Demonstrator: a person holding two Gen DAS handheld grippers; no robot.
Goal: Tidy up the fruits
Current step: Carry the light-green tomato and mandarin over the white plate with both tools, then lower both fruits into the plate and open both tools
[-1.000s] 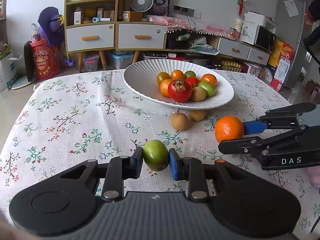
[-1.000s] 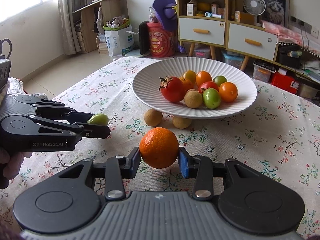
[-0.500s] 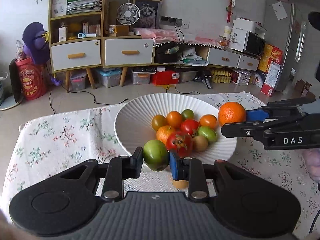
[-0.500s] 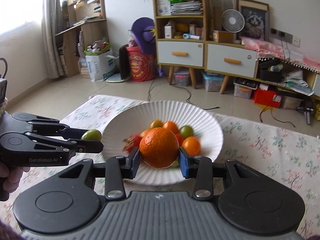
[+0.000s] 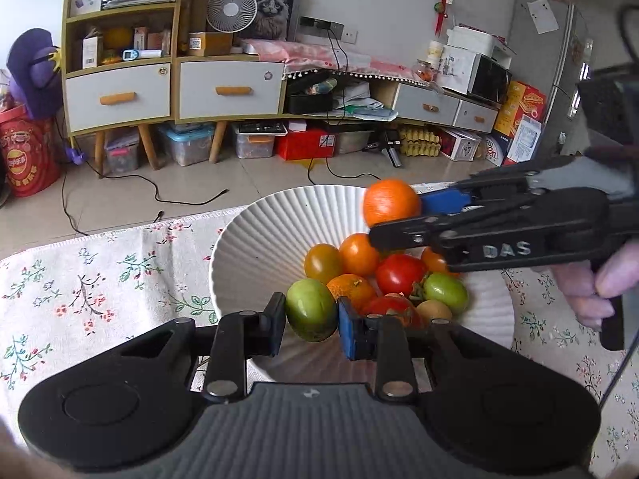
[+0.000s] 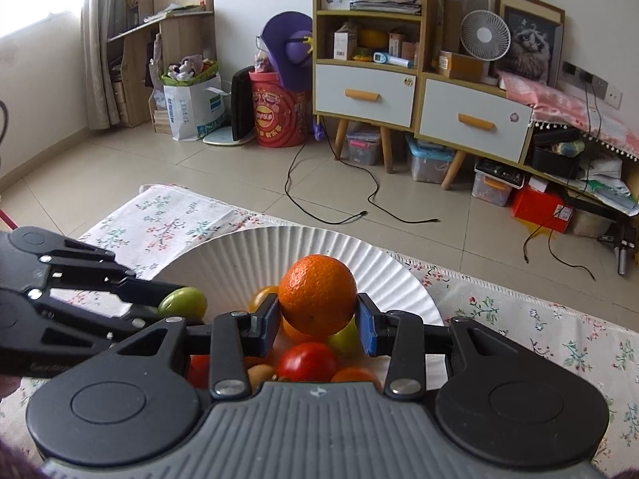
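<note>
The left gripper pinches a smooth green fruit above the ribbed white bowl's six o'clock rim; at two o'clock, the right gripper clamps a dimpled orange over piled fruit.

Floral tablecloth underfoot; at twelve o'clock a white desk fan on the drawer cabinet, red drum at ten, black cable across the floor.
</note>
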